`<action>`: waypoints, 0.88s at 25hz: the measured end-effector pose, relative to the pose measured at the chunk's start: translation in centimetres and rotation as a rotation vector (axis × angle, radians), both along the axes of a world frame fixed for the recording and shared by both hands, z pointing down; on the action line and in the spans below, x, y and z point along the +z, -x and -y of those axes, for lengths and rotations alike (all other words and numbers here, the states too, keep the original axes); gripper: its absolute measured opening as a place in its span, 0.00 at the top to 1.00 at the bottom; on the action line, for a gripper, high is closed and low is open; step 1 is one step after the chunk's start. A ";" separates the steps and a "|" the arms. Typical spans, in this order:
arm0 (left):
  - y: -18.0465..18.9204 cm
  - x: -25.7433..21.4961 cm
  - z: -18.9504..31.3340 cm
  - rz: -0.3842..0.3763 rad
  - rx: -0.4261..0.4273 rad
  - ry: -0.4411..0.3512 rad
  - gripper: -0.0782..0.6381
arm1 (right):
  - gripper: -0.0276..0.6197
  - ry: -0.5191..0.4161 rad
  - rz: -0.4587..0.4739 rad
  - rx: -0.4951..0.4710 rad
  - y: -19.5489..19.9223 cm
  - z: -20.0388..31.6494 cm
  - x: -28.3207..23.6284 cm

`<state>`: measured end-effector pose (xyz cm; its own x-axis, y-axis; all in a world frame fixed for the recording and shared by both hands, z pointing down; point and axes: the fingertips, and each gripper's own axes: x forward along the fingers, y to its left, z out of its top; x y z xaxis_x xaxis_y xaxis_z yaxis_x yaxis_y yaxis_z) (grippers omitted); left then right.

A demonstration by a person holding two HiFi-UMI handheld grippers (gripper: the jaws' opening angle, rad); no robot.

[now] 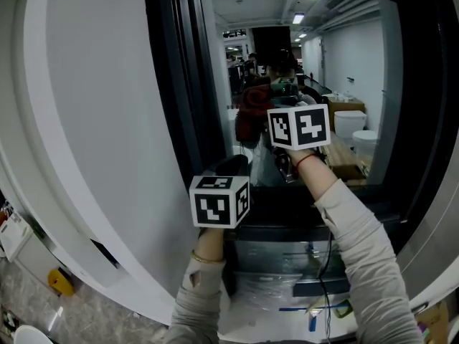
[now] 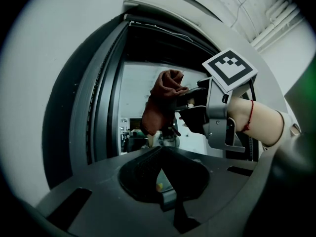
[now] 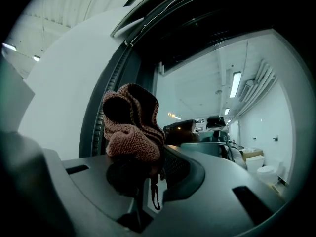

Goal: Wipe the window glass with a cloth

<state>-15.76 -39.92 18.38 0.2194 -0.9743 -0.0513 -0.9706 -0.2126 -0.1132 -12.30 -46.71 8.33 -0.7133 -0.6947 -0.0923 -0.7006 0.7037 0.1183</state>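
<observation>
Right gripper view: jaws of my right gripper point(image 3: 148, 157) clamped on a bunched brown knit cloth point(image 3: 131, 132), held up near the window glass point(image 3: 217, 98).
Left gripper point(image 2: 160, 154) jaws together, empty. The cloth looks soft, light and floppy; I judge the bunched base the best hold.

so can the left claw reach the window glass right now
probably yes: the left claw, shut and empty, faces the window glass with nothing between; right claw and cloth sit higher up
</observation>
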 end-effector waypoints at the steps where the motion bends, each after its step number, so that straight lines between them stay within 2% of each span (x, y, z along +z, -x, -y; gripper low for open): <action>1: -0.3 0.0 0.1 -0.001 0.004 0.000 0.89 | 0.89 -0.001 -0.001 0.002 -0.3 0.0 0.0; 22: -8.6 0.7 2.8 0.008 0.165 0.023 0.89 | 0.89 0.011 0.025 0.155 -11.8 1.2 0.2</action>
<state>-7.13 -42.72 19.07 0.3771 -0.9258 -0.0269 -0.9212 -0.3719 -0.1142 -0.46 -47.92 8.52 -0.5952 -0.7973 -0.1003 -0.8034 0.5882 0.0928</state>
